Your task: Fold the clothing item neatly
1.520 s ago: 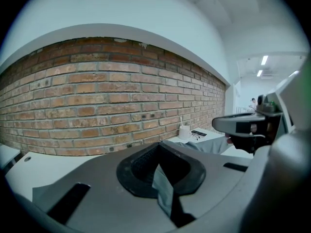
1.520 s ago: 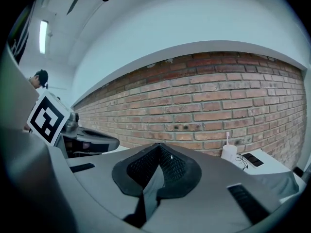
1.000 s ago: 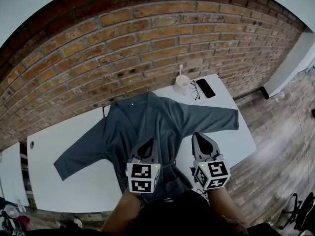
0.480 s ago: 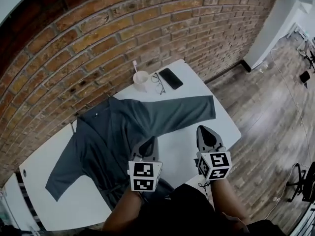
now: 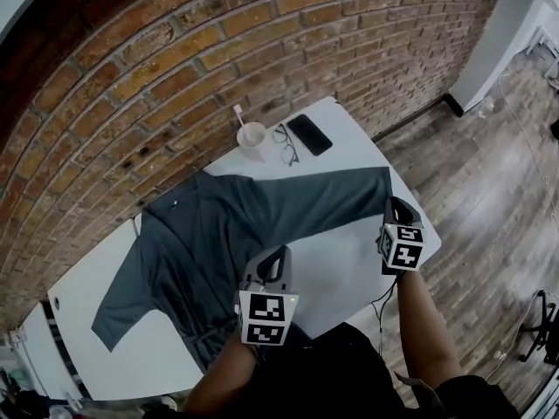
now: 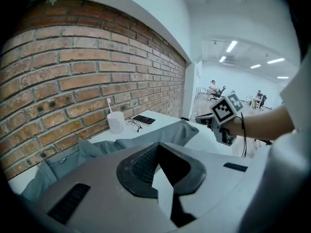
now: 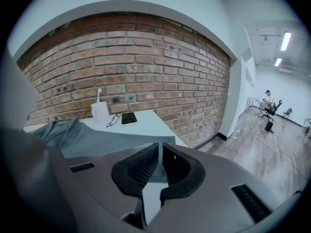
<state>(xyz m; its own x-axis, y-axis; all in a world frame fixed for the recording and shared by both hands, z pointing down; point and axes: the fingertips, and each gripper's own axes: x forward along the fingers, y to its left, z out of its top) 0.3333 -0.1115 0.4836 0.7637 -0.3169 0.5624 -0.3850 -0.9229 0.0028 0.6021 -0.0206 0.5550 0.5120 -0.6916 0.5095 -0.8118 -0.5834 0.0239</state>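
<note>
Jaws pressed together on both grippers, nothing between them. Left gripper (image 5: 276, 255) points downward at lower centre, at the edge of the shirt (image 5: 210, 234) spread across the bench (image 5: 345, 260). Right gripper (image 5: 395, 204) is at right, by the cuff. Cup (image 5: 251, 135), glasses (image 5: 286, 144) and phone (image 5: 309, 134) lie beyond.

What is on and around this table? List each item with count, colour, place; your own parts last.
table: one, white, against the wall
garment: one, grey, spread flat on the table, sleeves out
cup: one, white, table's far end by the wall
glasses: one pair, dark-framed, between cup and phone
phone: one, black, right of the glasses
brick wall: one, red-brown, behind the table
floor: wood, grey-brown, right of the table
left hand-held gripper: one, grey, shut, empty, over the garment's near side
right hand-held gripper: one, grey, shut, empty, by the right-end sleeve cuff
</note>
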